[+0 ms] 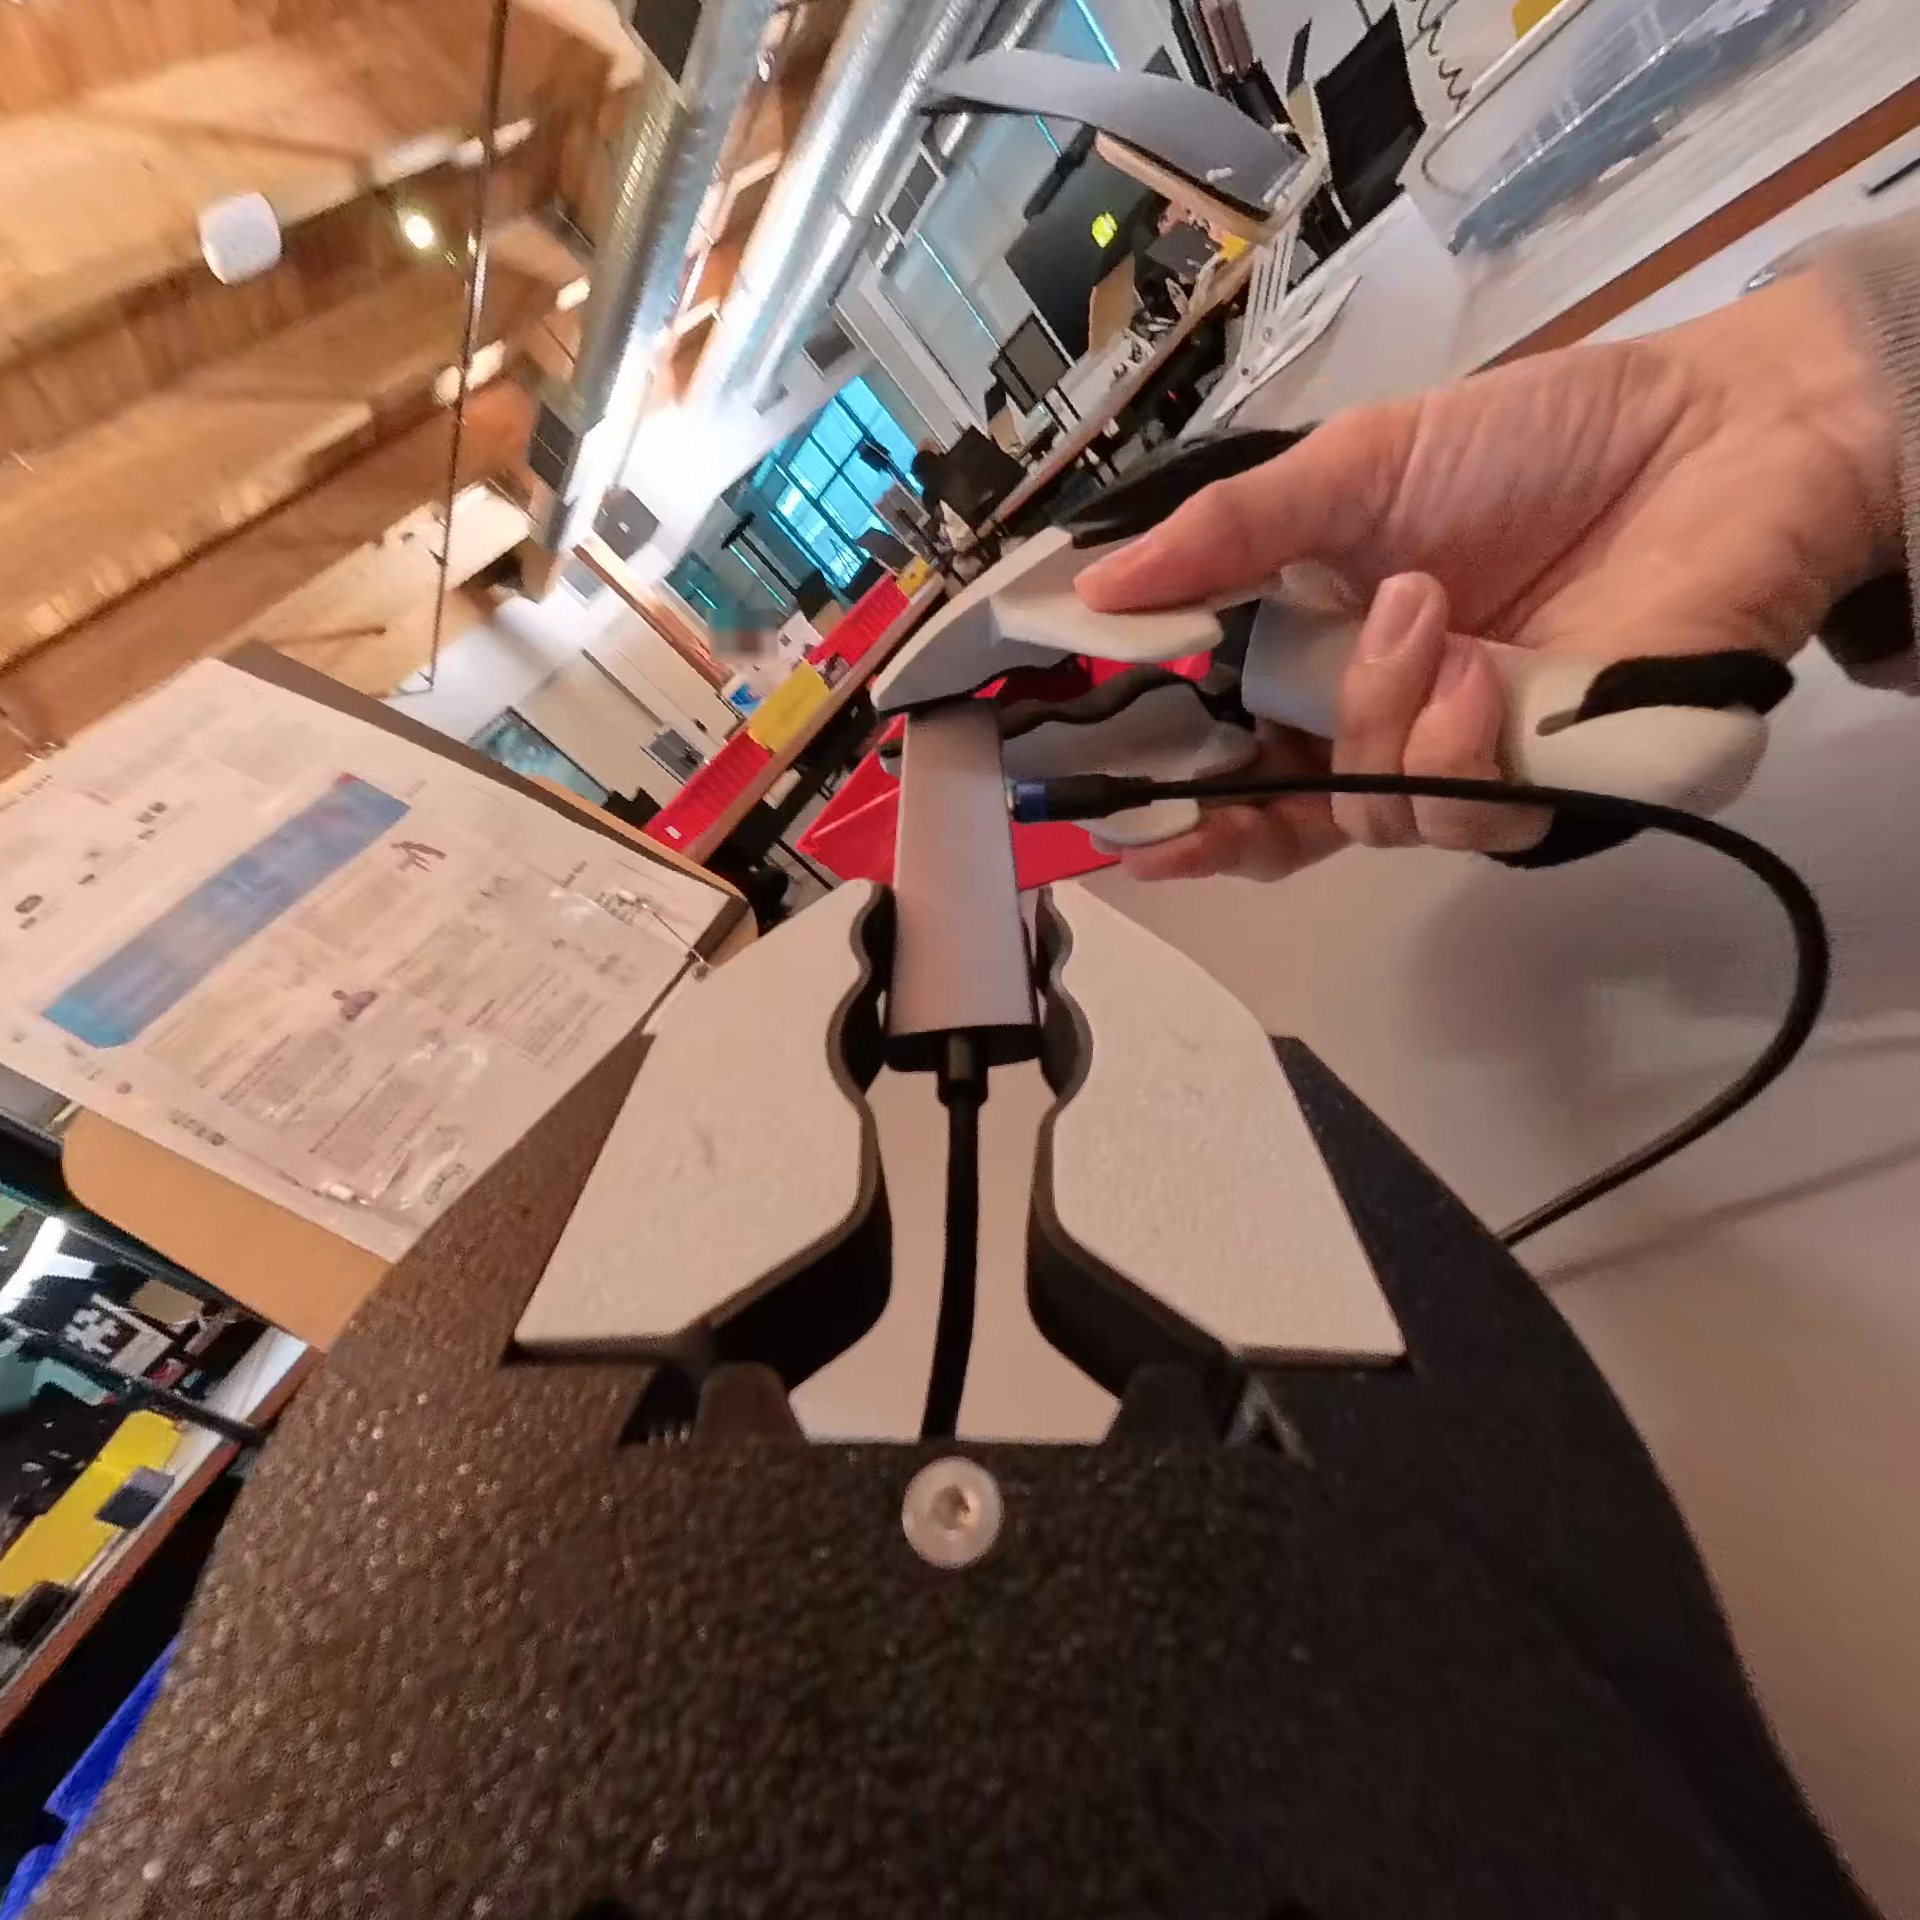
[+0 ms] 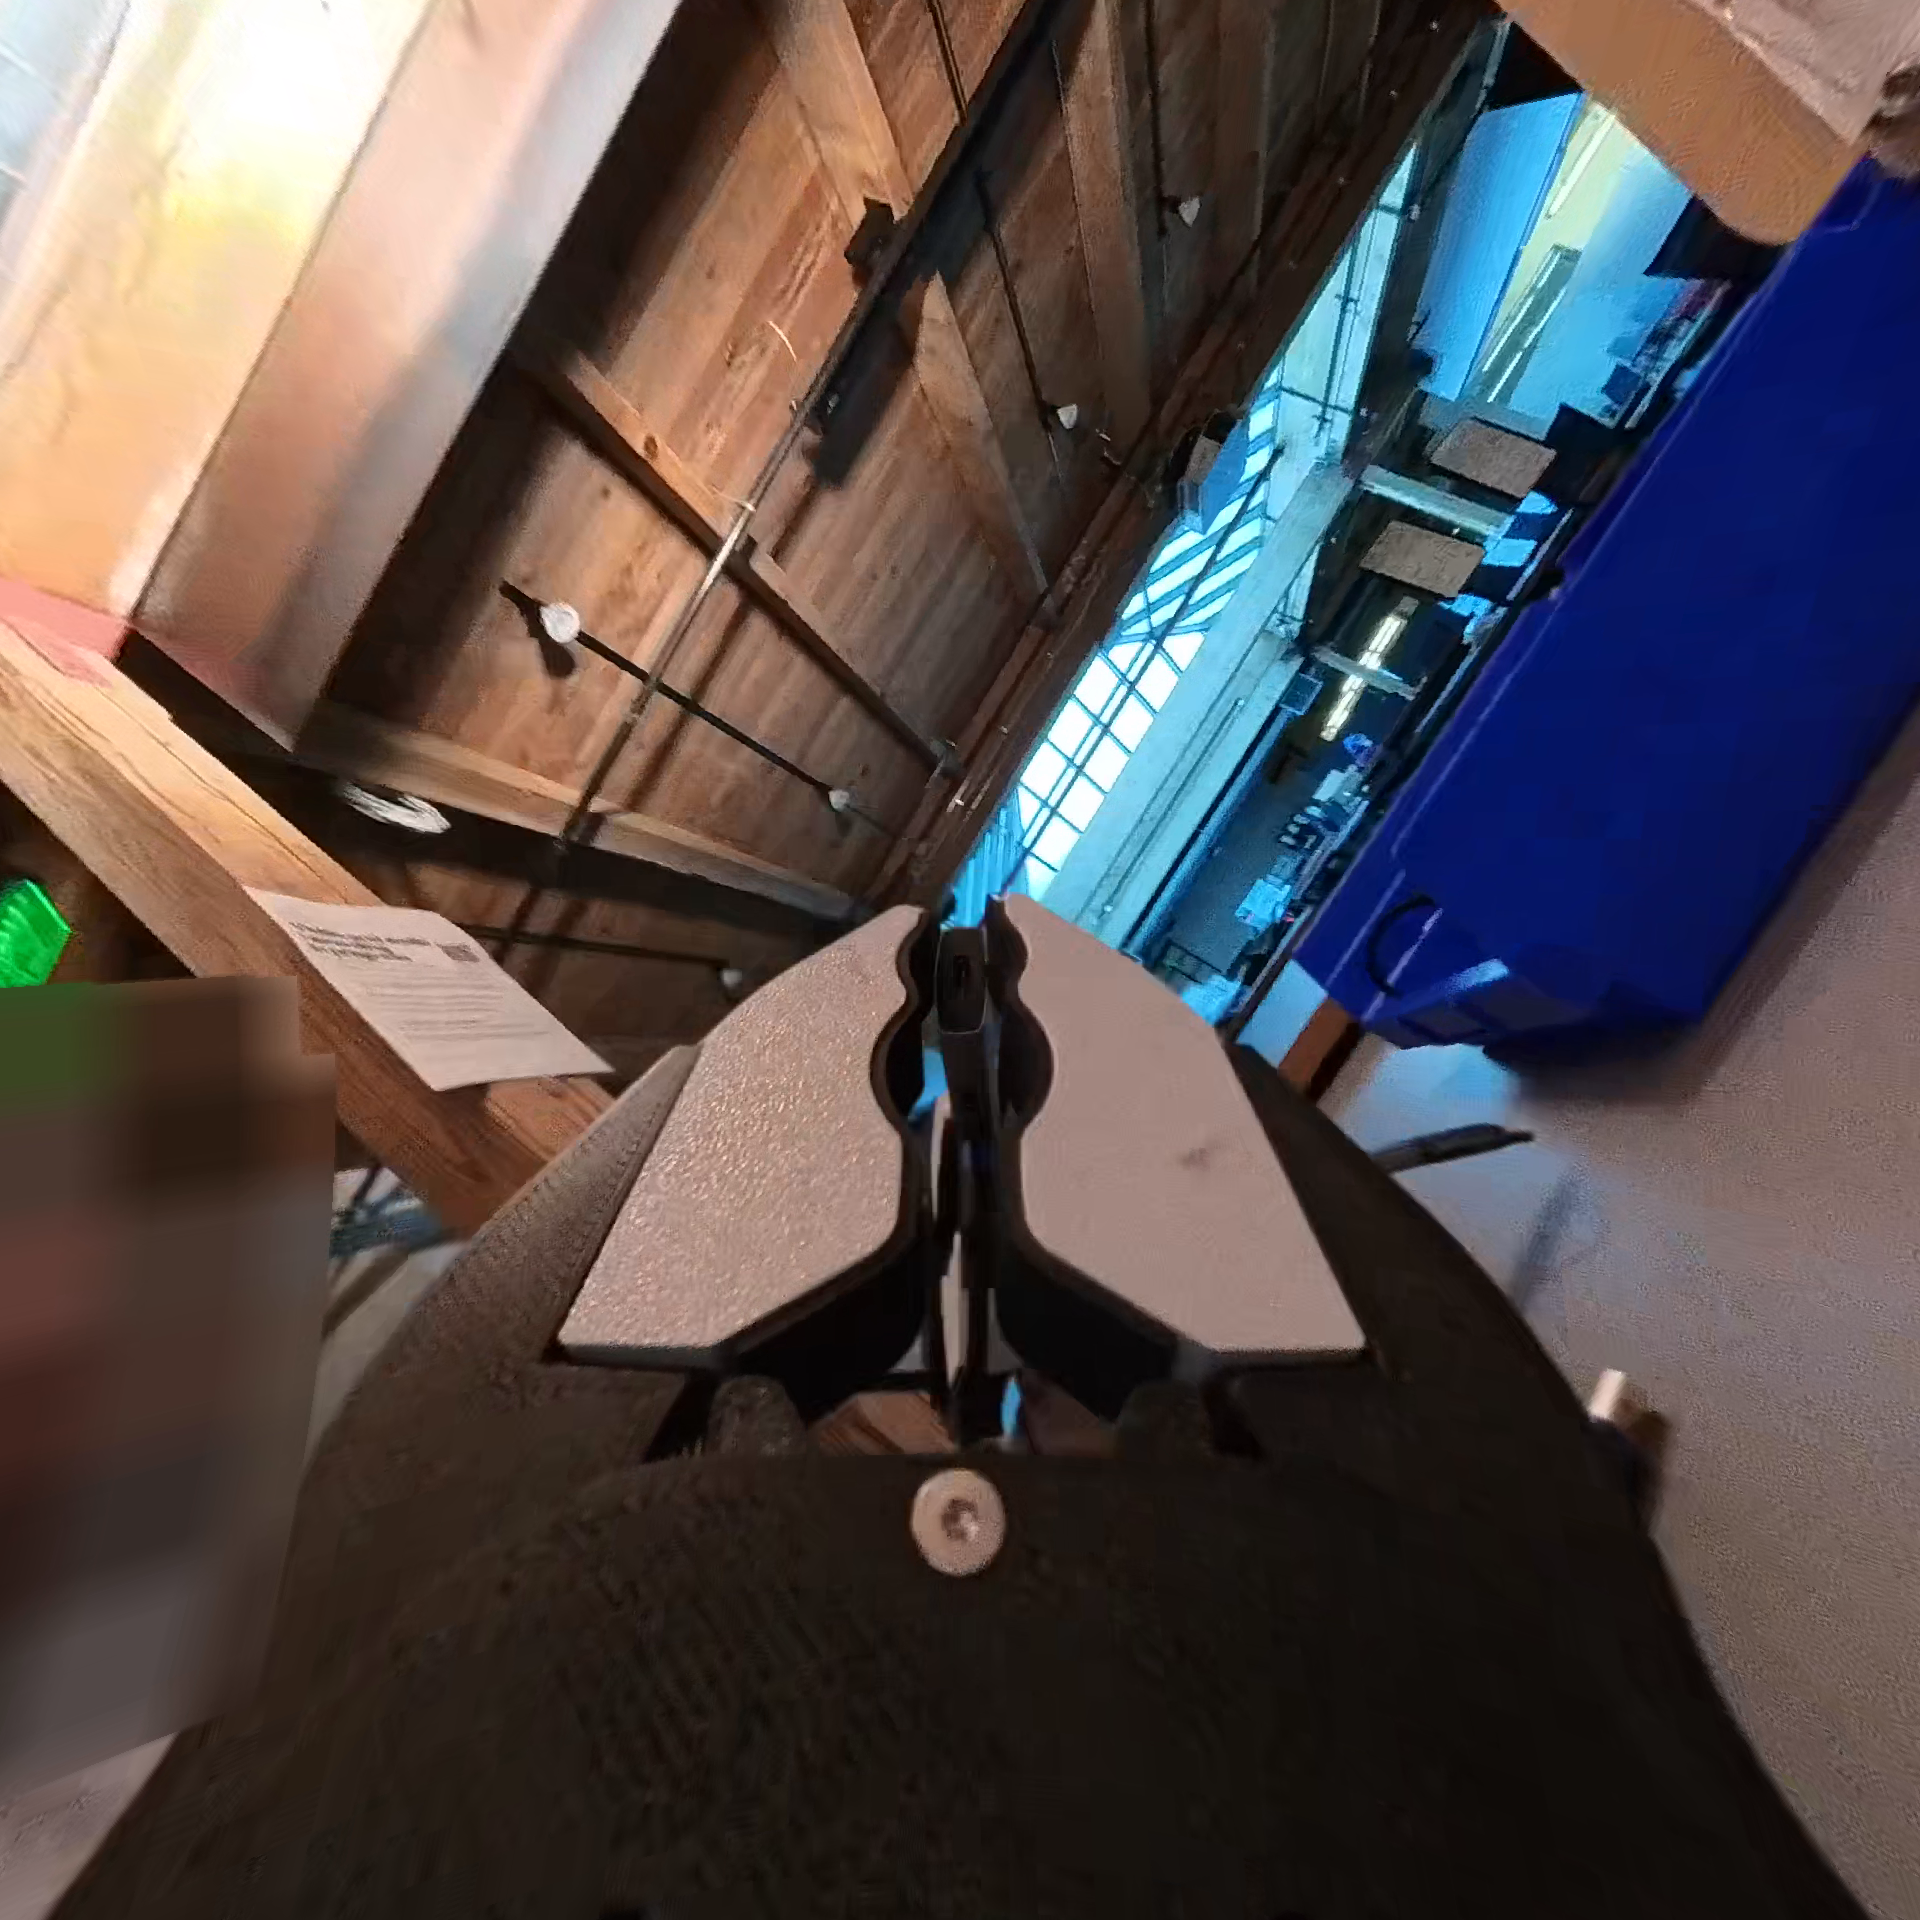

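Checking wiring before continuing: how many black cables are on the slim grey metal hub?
2. One black cable leaves the hub's near end between the left gripper's fingers; the other plugs into its right side. More may be hidden.

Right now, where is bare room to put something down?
Bare: the white table right of the left gripper, under the black cable loop, and beside the blue bin. Crowded: around the grey bar and hand; cardboard box left.
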The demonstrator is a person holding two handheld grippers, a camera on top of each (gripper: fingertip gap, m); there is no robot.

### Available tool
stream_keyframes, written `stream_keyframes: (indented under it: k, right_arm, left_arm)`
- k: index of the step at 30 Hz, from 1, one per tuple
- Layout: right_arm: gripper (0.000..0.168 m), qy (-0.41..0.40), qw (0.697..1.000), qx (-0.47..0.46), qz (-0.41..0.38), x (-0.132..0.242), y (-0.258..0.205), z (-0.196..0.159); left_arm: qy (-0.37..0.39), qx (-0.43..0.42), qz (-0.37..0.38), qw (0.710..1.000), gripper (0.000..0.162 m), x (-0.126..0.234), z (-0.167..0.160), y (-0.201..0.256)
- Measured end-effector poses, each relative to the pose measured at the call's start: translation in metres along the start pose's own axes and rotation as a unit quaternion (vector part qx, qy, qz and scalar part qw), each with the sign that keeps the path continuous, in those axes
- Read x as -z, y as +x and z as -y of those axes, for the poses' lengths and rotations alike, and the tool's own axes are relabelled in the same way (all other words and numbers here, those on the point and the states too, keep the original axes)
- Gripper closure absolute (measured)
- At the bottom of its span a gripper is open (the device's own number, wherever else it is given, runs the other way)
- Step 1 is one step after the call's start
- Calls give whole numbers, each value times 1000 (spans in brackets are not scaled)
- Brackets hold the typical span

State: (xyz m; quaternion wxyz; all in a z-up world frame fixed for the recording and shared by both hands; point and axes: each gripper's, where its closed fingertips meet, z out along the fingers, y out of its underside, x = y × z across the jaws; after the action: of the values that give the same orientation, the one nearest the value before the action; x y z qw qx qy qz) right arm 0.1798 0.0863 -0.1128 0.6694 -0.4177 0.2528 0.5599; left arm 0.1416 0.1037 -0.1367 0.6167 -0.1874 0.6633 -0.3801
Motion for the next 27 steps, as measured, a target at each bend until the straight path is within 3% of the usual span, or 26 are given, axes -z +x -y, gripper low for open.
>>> stream_keyframes:
  k: [1,4,7,9,17,23,27]
  right_arm:
    - [160,-12,1000,22,-11,2,-1,2]
    - [154,-55,980,179,-72,4,-5,4]
    - [123,-83,905,373,-185,8,0,13]
    - [116,-95,868,434,-223,6,2,12]
    - [98,-105,808,502,-290,0,15,9]
    - [97,-108,782,547,-278,-19,-10,-7]
    - [89,-167,720,599,-308,-26,-2,-24]
  left_arm:
    - [-9,4,-6,1000,136,-1,-1,1]
    - [-45,32,7,998,136,-4,-6,-5]
    - [-89,128,26,987,136,-4,-16,-17]
    - [-108,182,35,977,136,-3,-23,-24]
    - [-164,350,47,921,136,5,-60,-28]
    - [-197,359,67,910,136,13,-82,-31]
    - [-215,356,67,907,136,14,-87,-27]
